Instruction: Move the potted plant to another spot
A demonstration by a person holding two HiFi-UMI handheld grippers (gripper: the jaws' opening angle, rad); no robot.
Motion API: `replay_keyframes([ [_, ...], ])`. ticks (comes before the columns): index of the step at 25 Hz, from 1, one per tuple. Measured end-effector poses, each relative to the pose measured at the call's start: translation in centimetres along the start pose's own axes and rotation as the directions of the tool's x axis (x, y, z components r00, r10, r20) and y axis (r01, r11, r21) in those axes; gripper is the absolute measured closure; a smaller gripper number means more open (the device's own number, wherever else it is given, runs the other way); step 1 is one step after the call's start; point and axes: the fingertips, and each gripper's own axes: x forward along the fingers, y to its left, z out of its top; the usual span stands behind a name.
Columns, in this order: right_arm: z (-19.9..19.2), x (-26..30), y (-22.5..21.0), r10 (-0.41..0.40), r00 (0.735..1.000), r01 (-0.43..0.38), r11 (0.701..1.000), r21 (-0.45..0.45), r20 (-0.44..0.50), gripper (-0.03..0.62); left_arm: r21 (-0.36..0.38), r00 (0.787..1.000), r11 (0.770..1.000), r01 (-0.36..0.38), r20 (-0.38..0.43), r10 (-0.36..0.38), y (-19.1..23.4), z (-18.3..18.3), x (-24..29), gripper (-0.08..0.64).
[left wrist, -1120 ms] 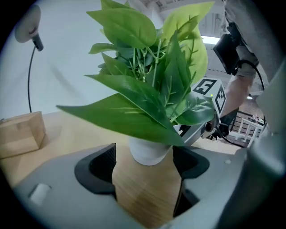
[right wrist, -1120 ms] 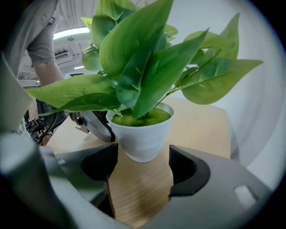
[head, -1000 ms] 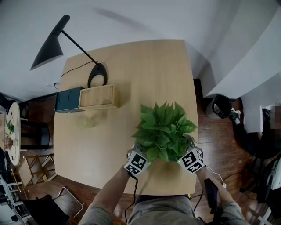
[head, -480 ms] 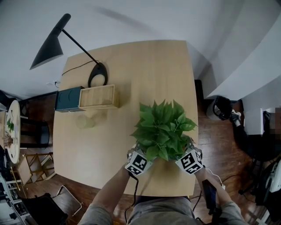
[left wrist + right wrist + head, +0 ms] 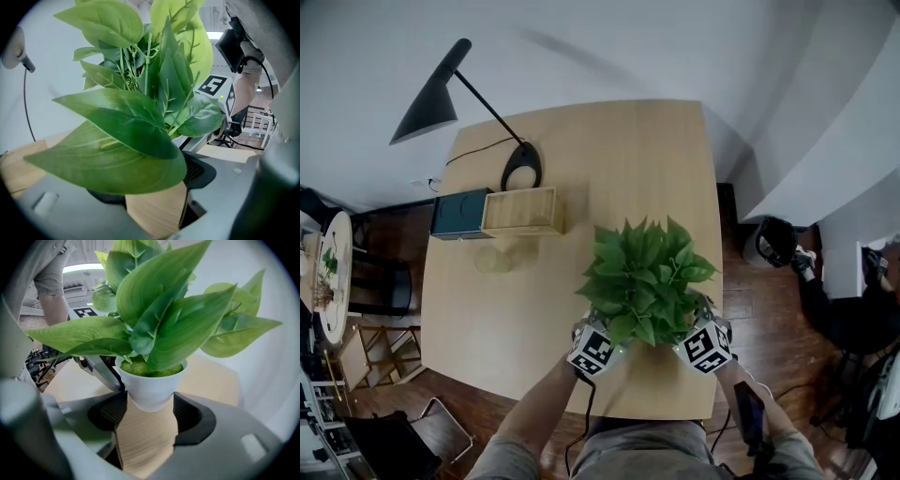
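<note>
While the potted plant (image 5: 645, 281) stands lower right of centre in the head view, near the table's (image 5: 581, 150) front edge, its white pot (image 5: 150, 391) is pinched between the right gripper's (image 5: 149, 414) pads, jaws having just closed. The left gripper's (image 5: 145, 183) jaws have just closed on it too, leaves (image 5: 117, 140) screening their pads.

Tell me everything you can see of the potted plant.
The potted plant has broad glossy green leaves on thin stems, rising from green moss-like filling in a small, smooth white tapered pot. It stands upright over the near right part of the wooden table. The right gripper, its jaws just closed in, presses the pot's sides. The left gripper has also just been closing beside it; leaves hide whether it grips the pot.
</note>
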Motion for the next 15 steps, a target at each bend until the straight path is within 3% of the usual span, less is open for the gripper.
replay_keyframes([
  [4, 1.8, -0.9, 0.2, 0.006, 1.000, -0.006, 1.000, -0.020, 0.016, 0.278, -0.017, 1.000, 1.000, 0.005, 0.018, -0.005, -0.2, 2.1, -1.3, 0.224],
  [15, 9.1, -2.0, 1.0, 0.022, 0.996, -0.013, 0.995, -0.101, 0.089, 0.281, -0.001, 0.994, 0.996, -0.087, 0.065, 0.087, 2.4, 6.3, -6.8, 0.225],
])
